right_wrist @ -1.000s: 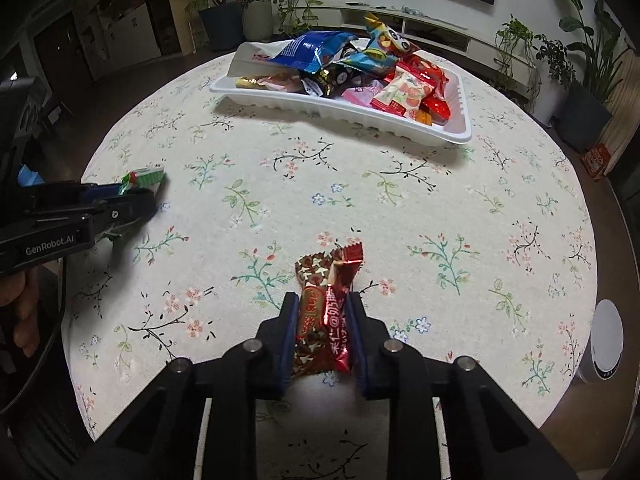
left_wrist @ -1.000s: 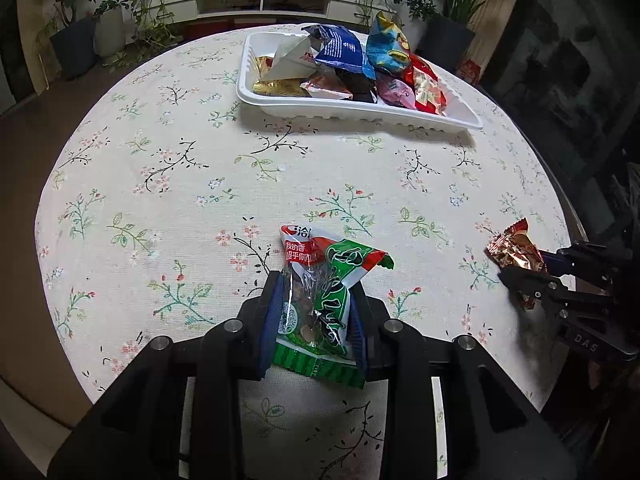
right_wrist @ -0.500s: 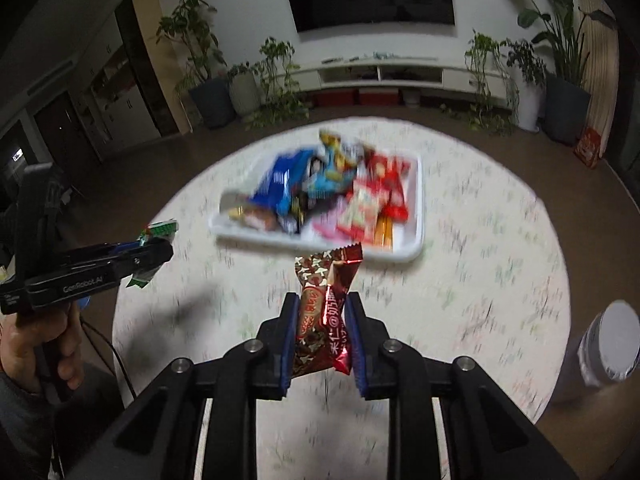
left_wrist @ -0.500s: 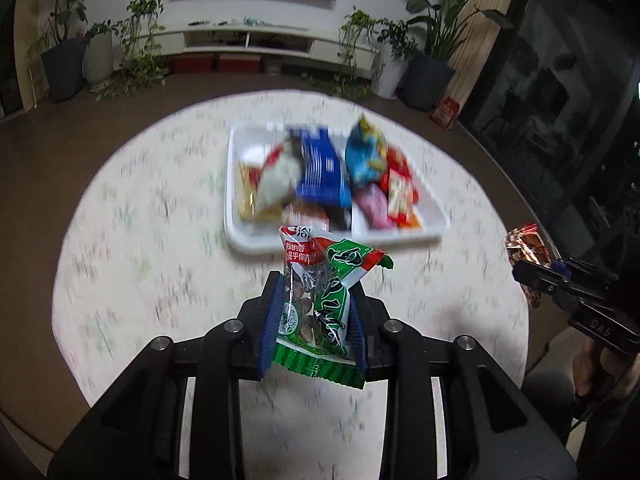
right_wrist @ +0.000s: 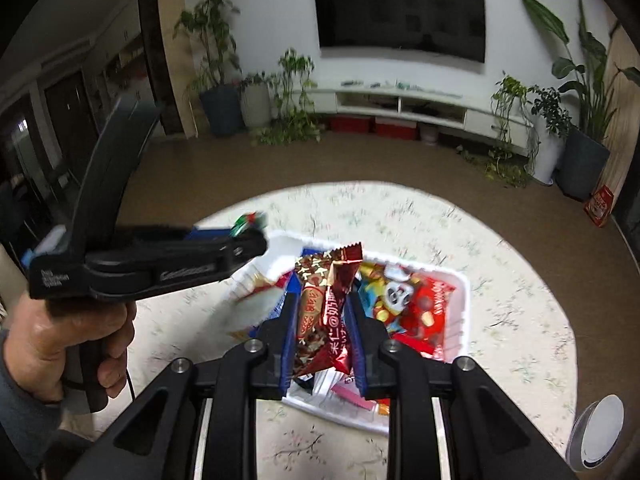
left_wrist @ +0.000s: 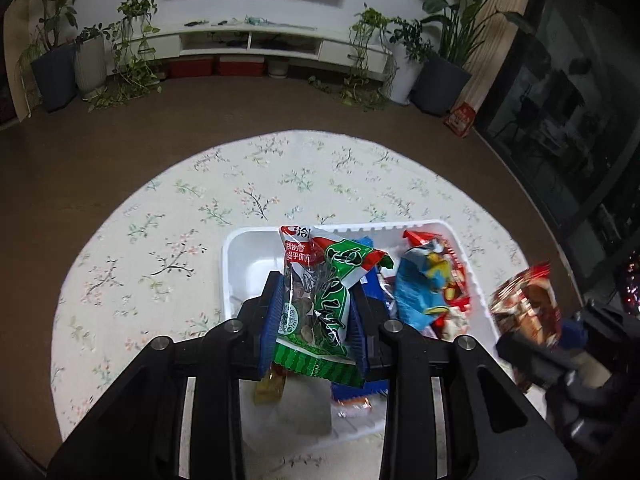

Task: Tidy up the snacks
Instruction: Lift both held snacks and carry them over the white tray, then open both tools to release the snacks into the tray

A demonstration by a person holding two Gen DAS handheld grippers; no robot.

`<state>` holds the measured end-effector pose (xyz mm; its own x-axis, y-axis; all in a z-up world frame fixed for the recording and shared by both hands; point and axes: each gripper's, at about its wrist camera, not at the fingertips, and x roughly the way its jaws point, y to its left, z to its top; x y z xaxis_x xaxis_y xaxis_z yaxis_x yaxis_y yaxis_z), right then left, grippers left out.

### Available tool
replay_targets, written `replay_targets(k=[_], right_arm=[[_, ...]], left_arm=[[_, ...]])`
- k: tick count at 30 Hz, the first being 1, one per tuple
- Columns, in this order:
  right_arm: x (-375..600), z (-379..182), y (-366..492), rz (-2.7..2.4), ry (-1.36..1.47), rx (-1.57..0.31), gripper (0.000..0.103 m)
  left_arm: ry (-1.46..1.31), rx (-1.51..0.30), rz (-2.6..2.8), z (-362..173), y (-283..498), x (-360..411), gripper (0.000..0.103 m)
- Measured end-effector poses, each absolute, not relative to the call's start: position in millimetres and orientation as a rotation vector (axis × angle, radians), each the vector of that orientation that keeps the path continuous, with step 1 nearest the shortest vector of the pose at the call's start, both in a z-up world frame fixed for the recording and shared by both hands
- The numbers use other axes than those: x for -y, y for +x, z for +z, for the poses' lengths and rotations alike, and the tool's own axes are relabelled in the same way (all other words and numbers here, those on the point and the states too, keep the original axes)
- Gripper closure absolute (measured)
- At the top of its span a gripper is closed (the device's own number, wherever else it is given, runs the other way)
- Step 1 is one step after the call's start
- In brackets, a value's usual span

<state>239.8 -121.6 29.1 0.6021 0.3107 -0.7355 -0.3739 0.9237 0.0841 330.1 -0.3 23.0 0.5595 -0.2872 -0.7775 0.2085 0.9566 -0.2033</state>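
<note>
Two grippers above tray: left gripper clamped on green packet, right gripper clamped on red packet. Counter floral.

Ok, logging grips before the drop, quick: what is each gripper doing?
Left gripper: shut on the green-and-red crinkly plastic snack packet.
Right gripper: shut on the dark red foil snack wrapper.
</note>
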Motion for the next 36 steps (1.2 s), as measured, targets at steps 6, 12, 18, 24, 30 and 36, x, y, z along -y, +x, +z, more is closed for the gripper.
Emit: replay_targets(k=[6,12,18,24,30,36], right_arm=[[113,-13,259,0.349,-0.133,-0.891,0.078],[114,-34,264,0.313,-0.157,-0.910,0.077],[117,-49,264,0.288,-0.143,-0.919,0.074],[123,-45,261,0.275,-0.128,-0.904,0.062],[132,-29,246,0.272,-0.104,-0.850,0.040],[149,0,197,0.241,-0.060,-0.700,0.012]], left_arm=[[-0.067,-0.963,-0.290,-18,347,7,0.074],[-0.060,-0.945,-0.274,-33,350,5,0.072],[-0.027,-0.919,-0.272,-36,348,12,0.051],[-0.023,-0.892,-0.275,-29,346,9,0.044],[-0.026,-0.832,-0.252,-10,315,4,0.006],[-0.040,-0.695,-0.200,21,242,-4,0.000]])
